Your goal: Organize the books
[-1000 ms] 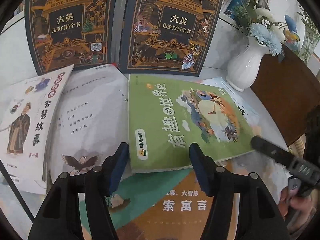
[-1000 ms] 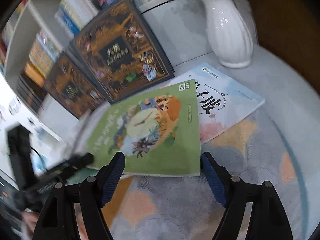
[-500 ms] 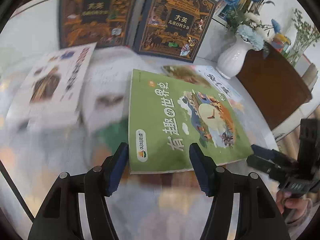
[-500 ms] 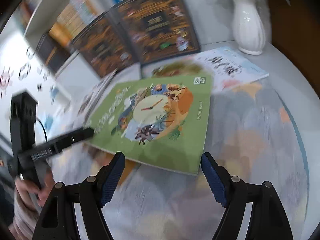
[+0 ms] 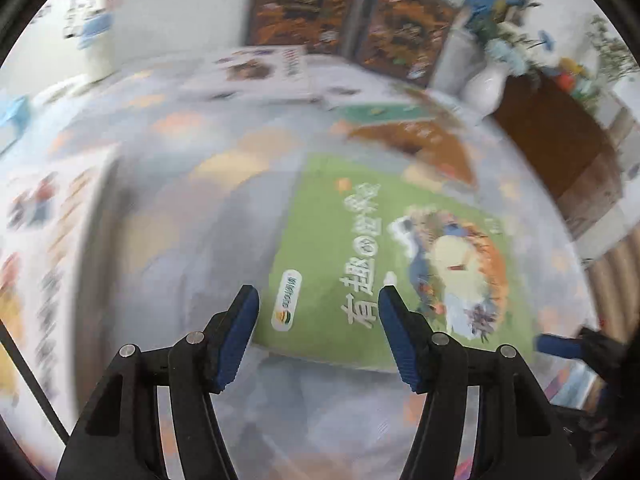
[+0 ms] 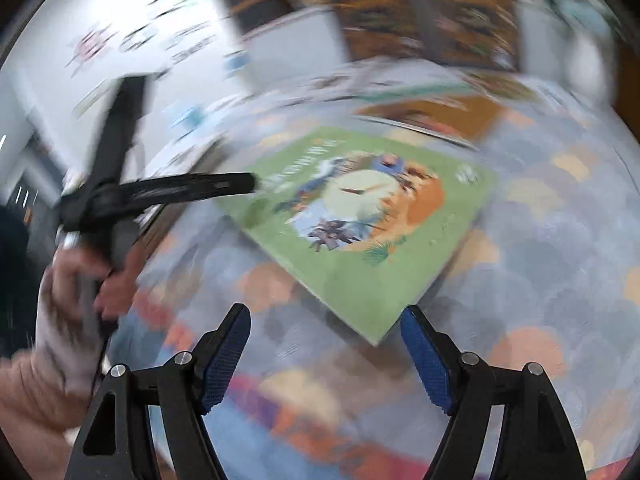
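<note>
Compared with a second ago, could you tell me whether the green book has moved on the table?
Yes. The green book has slid away from the white vase and the orange book it covered, toward the camera.

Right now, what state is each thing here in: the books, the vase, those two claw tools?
Green book: closed, face up, flat on the patterned cloth.
Brown book: closed, flat, behind the green one.
Two dark books: propped upright at the back.
Vase: upright, holding flowers.
Left gripper: open, over the green book's near edge.
Right gripper: open, jaws just narrowed, gripping nothing.
</note>
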Motion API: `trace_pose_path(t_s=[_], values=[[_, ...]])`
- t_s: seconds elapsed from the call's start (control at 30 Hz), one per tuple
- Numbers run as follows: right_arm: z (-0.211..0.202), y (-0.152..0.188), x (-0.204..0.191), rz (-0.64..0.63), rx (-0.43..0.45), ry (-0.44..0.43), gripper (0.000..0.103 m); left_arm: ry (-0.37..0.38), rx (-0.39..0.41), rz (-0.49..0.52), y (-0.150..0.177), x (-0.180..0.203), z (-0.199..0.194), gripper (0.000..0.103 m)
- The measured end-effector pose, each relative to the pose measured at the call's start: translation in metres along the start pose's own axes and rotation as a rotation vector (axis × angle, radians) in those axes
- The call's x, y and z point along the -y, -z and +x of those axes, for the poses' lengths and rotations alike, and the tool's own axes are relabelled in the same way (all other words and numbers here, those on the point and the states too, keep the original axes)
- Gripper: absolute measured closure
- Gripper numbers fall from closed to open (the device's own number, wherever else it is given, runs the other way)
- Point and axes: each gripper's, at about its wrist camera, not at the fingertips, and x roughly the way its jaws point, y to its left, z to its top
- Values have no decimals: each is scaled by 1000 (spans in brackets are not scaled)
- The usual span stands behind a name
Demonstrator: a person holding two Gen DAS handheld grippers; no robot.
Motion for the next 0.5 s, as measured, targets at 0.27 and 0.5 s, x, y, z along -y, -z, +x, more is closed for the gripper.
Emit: trace_pose_path(t_s=[0.27, 0.5], values=[[-4, -50, 13, -105, 30, 76, 30, 9, 41, -8, 49, 7, -38, 43], [69, -111, 71, -61, -51, 91, 31, 84, -47, 60, 58, 30, -8, 41]])
